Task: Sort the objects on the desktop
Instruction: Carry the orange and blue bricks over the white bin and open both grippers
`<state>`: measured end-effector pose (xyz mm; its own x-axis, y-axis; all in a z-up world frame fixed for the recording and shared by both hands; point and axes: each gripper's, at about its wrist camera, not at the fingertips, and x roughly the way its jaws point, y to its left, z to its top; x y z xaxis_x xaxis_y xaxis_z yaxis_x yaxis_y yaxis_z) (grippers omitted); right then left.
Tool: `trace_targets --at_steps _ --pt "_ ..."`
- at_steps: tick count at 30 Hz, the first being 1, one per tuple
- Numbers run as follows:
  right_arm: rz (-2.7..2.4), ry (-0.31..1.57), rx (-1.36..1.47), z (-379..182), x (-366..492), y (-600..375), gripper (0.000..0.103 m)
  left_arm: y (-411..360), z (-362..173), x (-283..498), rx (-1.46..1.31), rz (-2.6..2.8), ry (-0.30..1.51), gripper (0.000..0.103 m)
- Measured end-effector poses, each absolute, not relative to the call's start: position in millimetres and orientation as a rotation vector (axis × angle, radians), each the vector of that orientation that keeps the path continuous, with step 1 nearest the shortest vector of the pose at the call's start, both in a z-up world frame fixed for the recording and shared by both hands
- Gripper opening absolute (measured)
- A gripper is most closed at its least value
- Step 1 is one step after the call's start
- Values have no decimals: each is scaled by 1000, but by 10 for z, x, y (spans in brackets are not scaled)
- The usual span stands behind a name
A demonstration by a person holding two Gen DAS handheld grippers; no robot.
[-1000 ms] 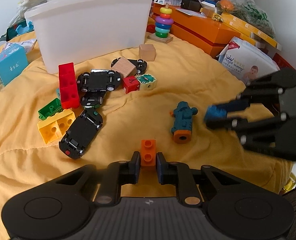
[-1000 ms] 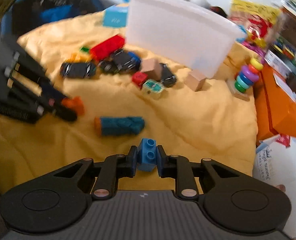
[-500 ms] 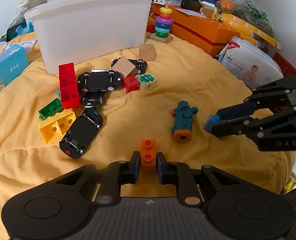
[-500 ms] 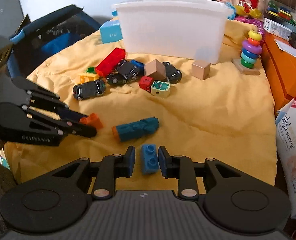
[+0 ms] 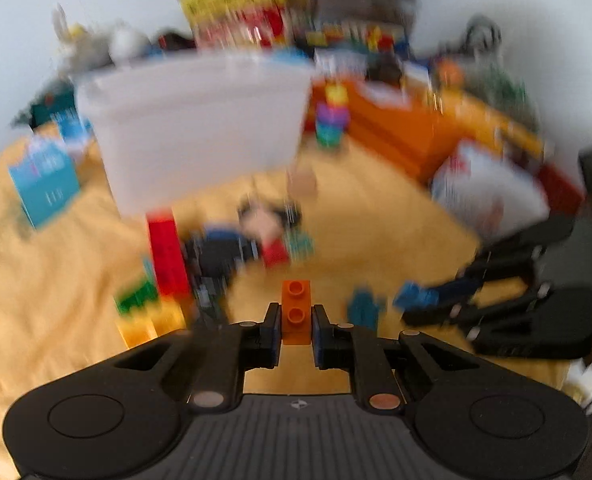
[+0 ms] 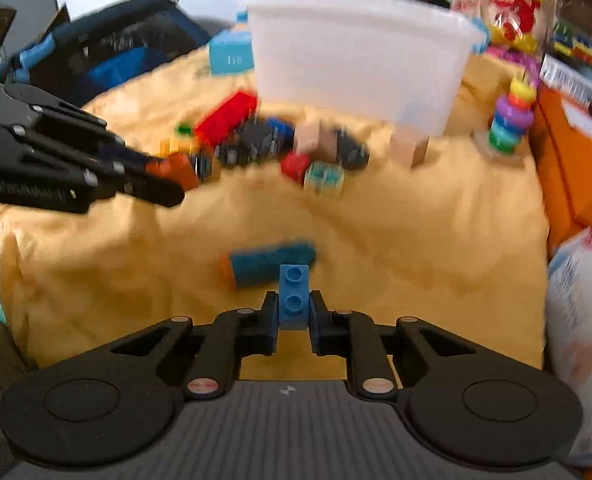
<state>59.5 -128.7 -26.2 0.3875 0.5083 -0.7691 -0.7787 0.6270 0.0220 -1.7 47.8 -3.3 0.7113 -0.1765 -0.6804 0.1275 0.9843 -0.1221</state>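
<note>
My left gripper is shut on an orange two-stud brick, held above the yellow cloth. My right gripper is shut on a blue two-stud brick. Each gripper shows in the other's view: the right with its blue brick, the left with its orange brick. A white plastic bin stands at the back; it also shows in the right wrist view. A teal cylinder toy lies on the cloth just beyond my right gripper. Both views are motion-blurred.
A pile of toy cars, a long red brick, yellow and green bricks and wooden cubes lies before the bin. A ring stacker, orange boxes, a light blue box and a wipes pack border the cloth.
Both grippers have risen and moved forward toward the bin, each carrying its brick. The right gripper's jaws have closed tighter on the blue brick.
</note>
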Motion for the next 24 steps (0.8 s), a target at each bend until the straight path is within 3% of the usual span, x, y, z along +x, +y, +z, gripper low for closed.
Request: trace_targets --at_steps 14,23,24 --pt "787 455 -156 969 1692 -863 18 974 1181 1072 63 -29 408 18" --pt "677 531 -68 930 2411 -440 19 1217 907 1894 -21 73 507 18" --pt "672 546 -78 884 2446 -392 21 1215 829 1942 -17 76 527 23"
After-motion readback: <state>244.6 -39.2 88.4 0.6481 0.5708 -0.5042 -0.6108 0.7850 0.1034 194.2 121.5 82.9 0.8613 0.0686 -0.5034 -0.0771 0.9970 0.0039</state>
